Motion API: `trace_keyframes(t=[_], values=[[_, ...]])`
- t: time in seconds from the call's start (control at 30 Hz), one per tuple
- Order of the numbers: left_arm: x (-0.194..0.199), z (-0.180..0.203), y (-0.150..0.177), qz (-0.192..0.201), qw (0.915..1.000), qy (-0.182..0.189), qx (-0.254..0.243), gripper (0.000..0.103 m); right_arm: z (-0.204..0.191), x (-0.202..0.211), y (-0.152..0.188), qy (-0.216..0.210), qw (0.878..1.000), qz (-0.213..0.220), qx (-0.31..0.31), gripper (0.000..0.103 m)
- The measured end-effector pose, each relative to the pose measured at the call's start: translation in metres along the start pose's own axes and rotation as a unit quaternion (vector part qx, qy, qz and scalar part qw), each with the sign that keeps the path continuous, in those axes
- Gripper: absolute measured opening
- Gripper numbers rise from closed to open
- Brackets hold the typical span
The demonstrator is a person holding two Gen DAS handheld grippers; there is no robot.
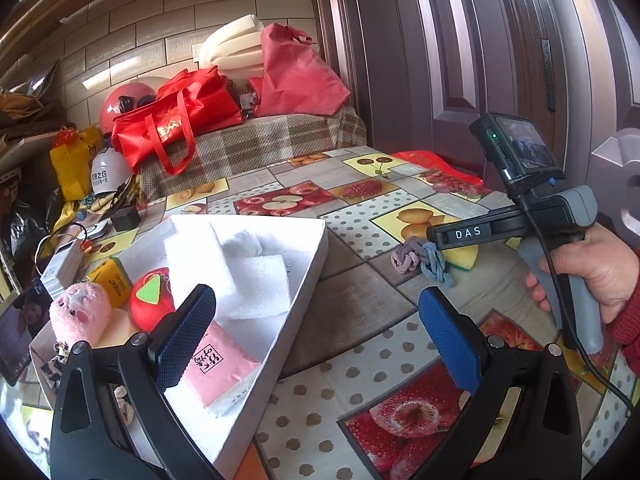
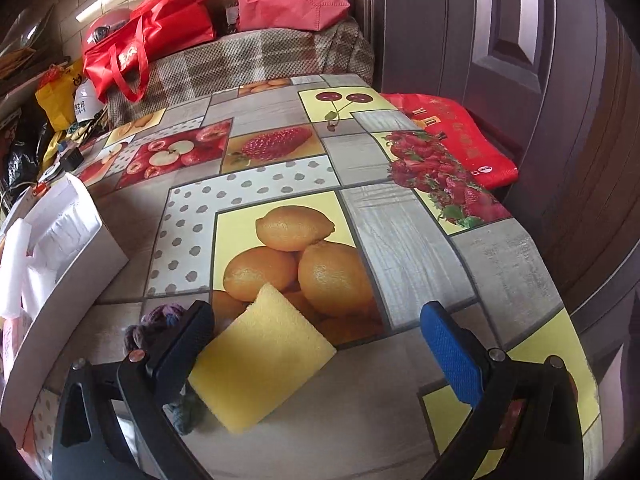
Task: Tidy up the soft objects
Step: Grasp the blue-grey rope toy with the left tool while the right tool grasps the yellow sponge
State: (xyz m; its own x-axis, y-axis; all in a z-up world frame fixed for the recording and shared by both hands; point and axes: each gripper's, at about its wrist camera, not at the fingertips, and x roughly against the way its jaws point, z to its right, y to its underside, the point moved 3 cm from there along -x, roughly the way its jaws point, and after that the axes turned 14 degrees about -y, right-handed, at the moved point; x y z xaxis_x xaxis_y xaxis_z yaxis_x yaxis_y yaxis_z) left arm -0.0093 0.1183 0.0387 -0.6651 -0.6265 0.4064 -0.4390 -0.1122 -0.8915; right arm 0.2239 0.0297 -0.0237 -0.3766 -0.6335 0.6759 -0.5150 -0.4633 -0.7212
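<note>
A white box (image 1: 308,276) on the fruit-print table holds white foam blocks (image 1: 248,276), a red plush (image 1: 154,300), a pink plush (image 1: 80,314) and a pink packet (image 1: 218,364). My left gripper (image 1: 316,332) is open and empty over the box's right edge. A yellow sponge (image 2: 260,364) and a knotted purple-blue rope (image 2: 160,320) lie on the table; both also show in the left wrist view, the sponge (image 1: 464,257) and the rope (image 1: 420,262). My right gripper (image 2: 320,348) is open, low over the sponge, its left finger (image 2: 184,348) between sponge and rope.
Red bags (image 1: 180,120), a helmet (image 1: 124,100) and foam (image 1: 228,48) sit on a checked bench behind the table. A door (image 1: 480,40) stands at right. A red bag (image 2: 460,136) lies by the table's right edge. Small boxes and cables (image 1: 80,248) lie left of the box.
</note>
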Motion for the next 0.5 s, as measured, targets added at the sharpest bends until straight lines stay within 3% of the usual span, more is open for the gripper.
trace_keyframes(t=[0.1, 0.23, 0.4, 0.43, 0.5], values=[[-0.010, 0.003, -0.003, -0.016, 0.9996, 0.018, 0.011, 0.102, 0.023, 0.019, 0.010, 0.024, 1.000, 0.003, 0.007, 0.103], [-0.025, 0.017, -0.009, -0.033, 0.9979, 0.049, 0.025, 0.102, 0.042, 0.049, 0.013, -0.012, 0.999, 0.051, -0.010, 0.103], [-0.037, 0.056, -0.017, -0.050, 0.9966, 0.060, -0.027, 0.102, 0.020, 0.030, 0.013, -0.003, 0.999, 0.004, 0.046, 0.102], [-0.041, 0.063, -0.017, -0.060, 0.9956, 0.060, -0.040, 0.102, 0.016, 0.027, 0.015, -0.006, 0.998, -0.005, 0.055, 0.098], [-0.048, 0.073, -0.019, -0.069, 0.9944, 0.064, -0.047, 0.102, 0.012, 0.017, 0.020, -0.015, 0.997, -0.037, 0.061, 0.054]])
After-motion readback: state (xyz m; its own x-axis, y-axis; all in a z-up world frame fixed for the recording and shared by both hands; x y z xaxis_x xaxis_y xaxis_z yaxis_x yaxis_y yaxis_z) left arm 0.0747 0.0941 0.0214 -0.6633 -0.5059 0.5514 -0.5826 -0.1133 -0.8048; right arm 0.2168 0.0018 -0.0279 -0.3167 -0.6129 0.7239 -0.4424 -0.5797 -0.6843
